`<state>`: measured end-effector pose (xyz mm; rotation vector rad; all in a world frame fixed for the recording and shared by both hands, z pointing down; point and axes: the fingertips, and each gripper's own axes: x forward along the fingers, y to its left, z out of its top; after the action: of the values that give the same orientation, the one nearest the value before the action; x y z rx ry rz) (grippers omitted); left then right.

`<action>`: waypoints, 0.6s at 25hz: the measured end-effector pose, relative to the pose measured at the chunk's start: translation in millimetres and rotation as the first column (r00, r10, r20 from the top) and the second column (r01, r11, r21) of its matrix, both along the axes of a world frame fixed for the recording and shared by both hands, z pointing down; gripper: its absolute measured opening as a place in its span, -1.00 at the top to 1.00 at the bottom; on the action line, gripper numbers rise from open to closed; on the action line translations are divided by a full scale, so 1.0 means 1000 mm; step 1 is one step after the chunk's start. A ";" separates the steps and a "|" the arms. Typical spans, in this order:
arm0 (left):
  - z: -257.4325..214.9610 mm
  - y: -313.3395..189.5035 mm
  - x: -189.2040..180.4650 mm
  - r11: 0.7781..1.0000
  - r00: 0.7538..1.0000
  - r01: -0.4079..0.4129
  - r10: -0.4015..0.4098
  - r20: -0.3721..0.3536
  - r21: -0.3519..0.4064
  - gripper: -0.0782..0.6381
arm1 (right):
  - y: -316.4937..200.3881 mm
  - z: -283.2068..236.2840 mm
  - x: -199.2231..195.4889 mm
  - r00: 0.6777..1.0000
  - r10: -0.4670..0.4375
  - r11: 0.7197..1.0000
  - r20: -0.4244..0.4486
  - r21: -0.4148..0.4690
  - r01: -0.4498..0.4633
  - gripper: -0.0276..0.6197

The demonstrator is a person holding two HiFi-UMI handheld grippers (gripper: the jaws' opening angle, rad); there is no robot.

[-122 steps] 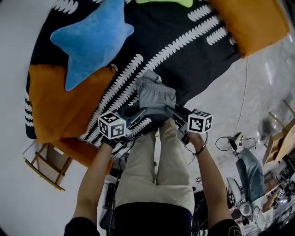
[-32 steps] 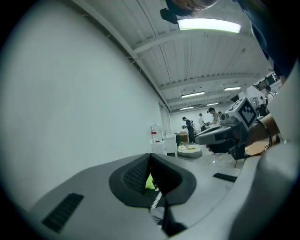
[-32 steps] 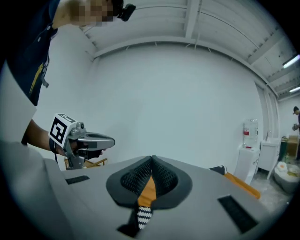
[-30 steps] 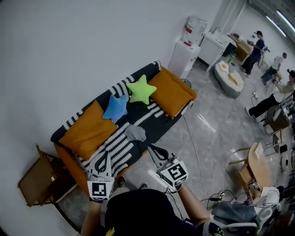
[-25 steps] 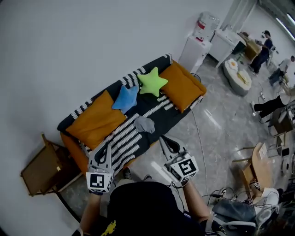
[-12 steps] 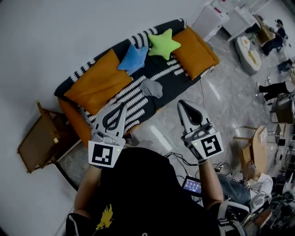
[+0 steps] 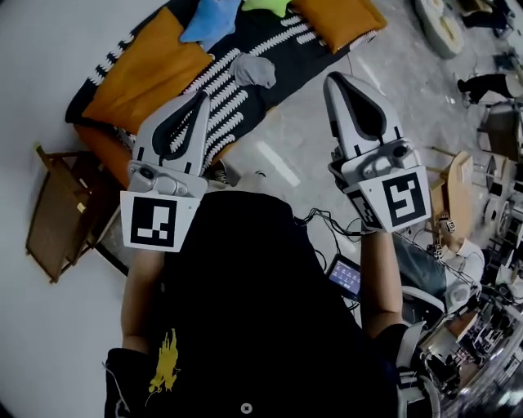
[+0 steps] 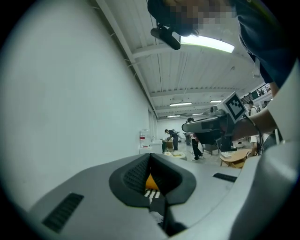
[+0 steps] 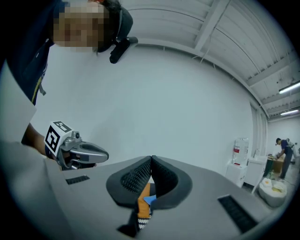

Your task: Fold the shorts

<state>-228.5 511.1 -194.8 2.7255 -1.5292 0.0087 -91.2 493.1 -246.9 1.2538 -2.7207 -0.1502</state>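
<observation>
The grey shorts [image 7: 256,72] lie as a small folded bundle on the black-and-white patterned sofa cover [image 7: 219,90], far from both grippers. In the head view my left gripper [image 7: 198,98] and right gripper [image 7: 336,79] are held up side by side over my dark shirt, pointing toward the sofa. Both are shut with nothing between the jaws. In the left gripper view the jaws [image 8: 151,158] meet at the tip, and in the right gripper view the jaws [image 9: 151,160] do too. Each gripper view shows the other gripper off to one side.
On the sofa lie orange cushions [image 7: 147,69] and a blue star pillow [image 7: 211,15]. A wooden chair [image 7: 57,214] stands left of it. Cables and a small screen [image 7: 343,276] lie on the grey floor. A water dispenser [image 9: 240,150] and people stand far off.
Both grippers have come up closer to the head camera and look larger. The sofa and shorts have slid toward the top of the view. The jaws stay shut and empty.
</observation>
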 end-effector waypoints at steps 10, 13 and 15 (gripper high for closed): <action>0.010 0.005 -0.002 1.000 1.000 -0.007 0.007 -0.022 -0.009 0.74 | 0.010 0.005 -0.007 1.000 0.016 1.000 0.001 0.009 -0.016 0.87; 0.010 0.007 -0.007 1.000 1.000 -0.001 0.000 -0.023 -0.011 0.74 | 0.011 0.009 -0.008 1.000 0.026 1.000 0.012 0.002 -0.026 0.87; 0.009 0.008 -0.012 1.000 1.000 0.005 -0.005 -0.026 -0.006 0.74 | 0.012 0.009 -0.009 0.999 0.026 1.000 0.019 0.003 -0.026 0.87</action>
<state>-240.3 519.4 -185.6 2.7058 -1.5270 -0.0225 -100.3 505.0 -237.4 1.2976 -2.7195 -0.1409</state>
